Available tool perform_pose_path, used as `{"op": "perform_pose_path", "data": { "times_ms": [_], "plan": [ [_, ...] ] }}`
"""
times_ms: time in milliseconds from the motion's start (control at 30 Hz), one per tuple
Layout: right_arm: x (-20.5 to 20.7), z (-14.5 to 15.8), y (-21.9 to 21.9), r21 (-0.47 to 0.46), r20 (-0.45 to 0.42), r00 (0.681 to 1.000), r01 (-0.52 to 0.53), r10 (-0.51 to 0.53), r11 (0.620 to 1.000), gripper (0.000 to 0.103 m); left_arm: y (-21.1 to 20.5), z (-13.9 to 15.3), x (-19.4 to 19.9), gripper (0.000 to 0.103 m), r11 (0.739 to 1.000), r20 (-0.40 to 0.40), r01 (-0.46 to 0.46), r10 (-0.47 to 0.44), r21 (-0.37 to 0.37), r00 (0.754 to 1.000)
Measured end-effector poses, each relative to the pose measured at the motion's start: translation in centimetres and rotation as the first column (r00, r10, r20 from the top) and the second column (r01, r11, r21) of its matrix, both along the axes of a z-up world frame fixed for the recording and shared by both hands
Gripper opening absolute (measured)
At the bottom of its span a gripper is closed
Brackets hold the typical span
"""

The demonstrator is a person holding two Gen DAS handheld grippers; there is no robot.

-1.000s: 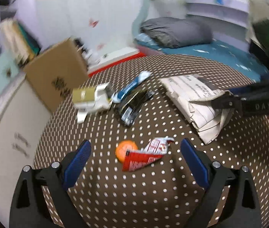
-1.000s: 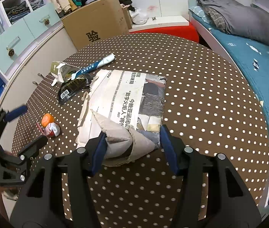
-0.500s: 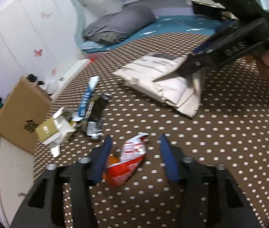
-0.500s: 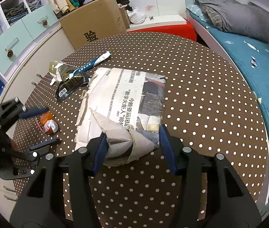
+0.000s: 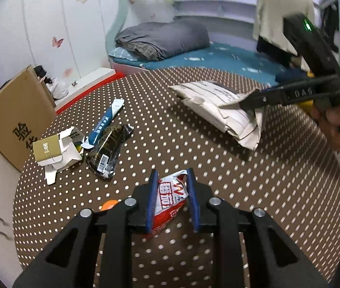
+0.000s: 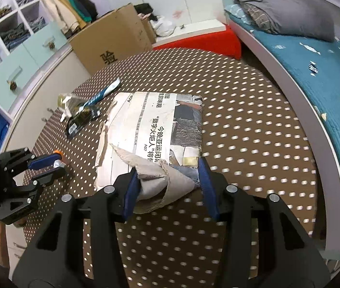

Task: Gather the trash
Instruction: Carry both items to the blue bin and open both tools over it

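My left gripper (image 5: 171,199) is shut on a red and white snack wrapper (image 5: 170,199) lying on the brown dotted table (image 5: 218,168); an orange cap (image 5: 108,204) lies just to its left. My right gripper (image 6: 167,184) is open, its jaws on either side of the crumpled near corner of a folded newspaper (image 6: 153,129), which also shows in the left wrist view (image 5: 222,105). A black wrapper (image 5: 108,148), a blue and white tube (image 5: 107,120) and a torn gold and white carton (image 5: 54,151) lie at the table's left.
A large cardboard box (image 5: 13,117) stands beyond the table's left edge beside white cabinets (image 6: 25,55). A bed with a teal cover (image 6: 314,72) and a grey blanket (image 5: 160,38) runs along the far and right sides.
My left gripper has moved in over the snack wrapper and closed from wide open onto it. My right gripper has stayed around the newspaper corner.
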State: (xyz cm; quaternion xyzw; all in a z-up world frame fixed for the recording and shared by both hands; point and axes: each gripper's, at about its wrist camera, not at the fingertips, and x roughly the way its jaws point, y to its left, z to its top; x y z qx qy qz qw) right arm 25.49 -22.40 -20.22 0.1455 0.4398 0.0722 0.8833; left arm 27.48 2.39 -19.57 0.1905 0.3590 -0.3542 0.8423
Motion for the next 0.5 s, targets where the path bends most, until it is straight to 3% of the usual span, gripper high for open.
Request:
{"op": "perform_pose_path", "data": {
  "times_ms": [200,500],
  "plan": [
    [-0.7,1.0,-3.3,0.016,0.030,0.998,0.057,-0.057,0.998,0.046,-1.9,1.6,0.1,0.023,0.994,-0.027,-0.063,0.061,-0.092,0.998],
    [-1.6,2.8,-8.2,0.051,0.085,0.988,0.124,-0.128,0.991,0.046,-7.0,5.0,0.3,0.023,0.978,-0.033,-0.078,0.073,-0.192,0.997]
  ]
}}
